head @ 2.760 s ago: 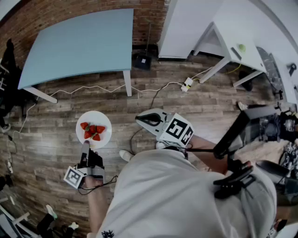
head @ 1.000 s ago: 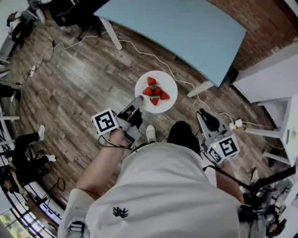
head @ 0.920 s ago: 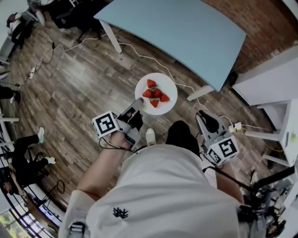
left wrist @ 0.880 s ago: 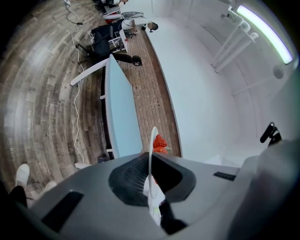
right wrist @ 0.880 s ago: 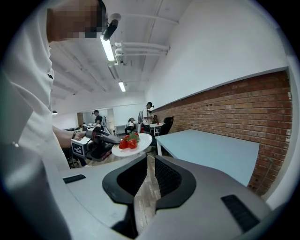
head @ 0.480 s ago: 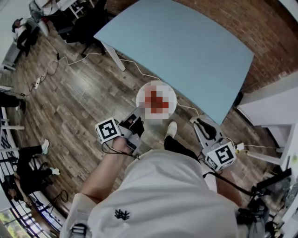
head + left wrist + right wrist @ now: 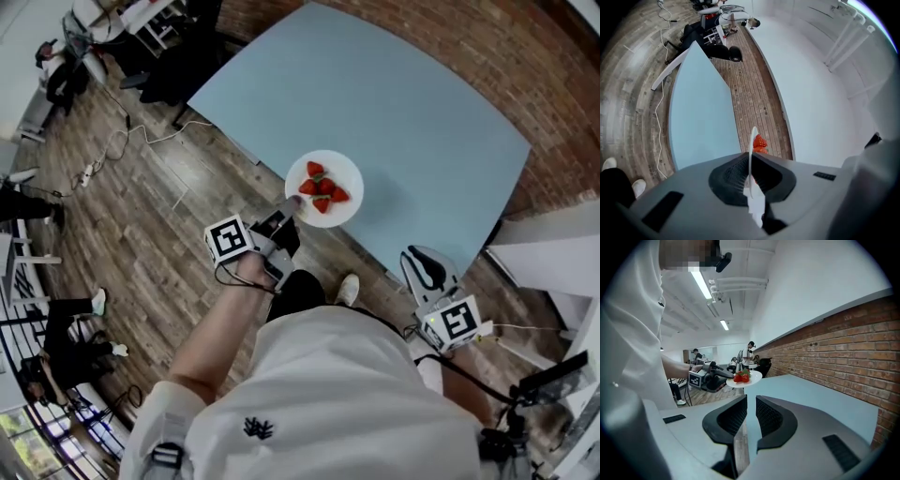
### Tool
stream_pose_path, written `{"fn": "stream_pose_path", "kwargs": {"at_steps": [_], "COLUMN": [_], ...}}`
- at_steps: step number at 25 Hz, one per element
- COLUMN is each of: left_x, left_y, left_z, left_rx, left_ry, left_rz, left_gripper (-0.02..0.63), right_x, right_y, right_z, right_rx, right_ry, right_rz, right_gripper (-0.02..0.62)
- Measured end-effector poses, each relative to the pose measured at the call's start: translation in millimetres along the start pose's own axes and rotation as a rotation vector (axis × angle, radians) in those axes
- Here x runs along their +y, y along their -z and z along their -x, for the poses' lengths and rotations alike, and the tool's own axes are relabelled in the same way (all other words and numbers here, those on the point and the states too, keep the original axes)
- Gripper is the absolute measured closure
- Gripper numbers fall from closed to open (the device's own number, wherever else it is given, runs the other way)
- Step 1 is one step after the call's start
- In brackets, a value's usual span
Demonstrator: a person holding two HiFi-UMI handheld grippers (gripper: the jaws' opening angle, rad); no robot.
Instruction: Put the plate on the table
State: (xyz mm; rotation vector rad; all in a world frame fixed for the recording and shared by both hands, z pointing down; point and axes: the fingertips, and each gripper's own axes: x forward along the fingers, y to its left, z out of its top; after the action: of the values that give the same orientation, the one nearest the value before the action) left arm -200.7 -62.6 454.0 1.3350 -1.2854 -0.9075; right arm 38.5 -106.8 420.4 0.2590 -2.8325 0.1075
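A white plate [image 7: 324,175] with several strawberries [image 7: 322,186] hangs level over the near edge of the light-blue table [image 7: 412,112]. My left gripper [image 7: 292,204] is shut on the plate's near rim. In the left gripper view the rim [image 7: 752,145] stands edge-on between the jaws, with the strawberries [image 7: 760,143] behind it and the table [image 7: 701,117] below. The right gripper view shows the plate [image 7: 752,377] held out beside the table [image 7: 811,394]. My right gripper [image 7: 424,265] hangs low at the right, its jaws close together with only a thin slit and nothing in them.
A brick wall [image 7: 525,56] runs behind the table. A white desk [image 7: 553,234] stands at the right. Cables [image 7: 122,141] lie on the wooden floor at the left, near chairs and seated people. My shoe [image 7: 348,289] is just short of the table's edge.
The plate, still in my left gripper, has gone from over the floor to over the table's near edge as I stepped closer. The right gripper stayed low at my side.
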Motion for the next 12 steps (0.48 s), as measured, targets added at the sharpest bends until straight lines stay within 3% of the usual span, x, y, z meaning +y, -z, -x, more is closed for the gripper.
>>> {"fn": "stream_pose_path", "kwargs": {"at_steps": [8, 12], "left_x": [40.1, 75.8], "left_y": [-69.0, -99.5], "left_z": [-109.0, -161.4], "left_rx": [0.108, 0.188], "left_ry": [-0.026, -0.032], "left_rz": [-0.009, -0.001], "left_gripper": [0.595, 0.595], "right_x": [-56.8, -75.5], "right_y": [-5.2, -11.8], "right_z": [-47.7, -75.5], "right_rx": [0.050, 0.080], "right_ry": [0.112, 0.214], "right_rz": [-0.076, -0.136], "right_gripper": [0.548, 0.548]}}
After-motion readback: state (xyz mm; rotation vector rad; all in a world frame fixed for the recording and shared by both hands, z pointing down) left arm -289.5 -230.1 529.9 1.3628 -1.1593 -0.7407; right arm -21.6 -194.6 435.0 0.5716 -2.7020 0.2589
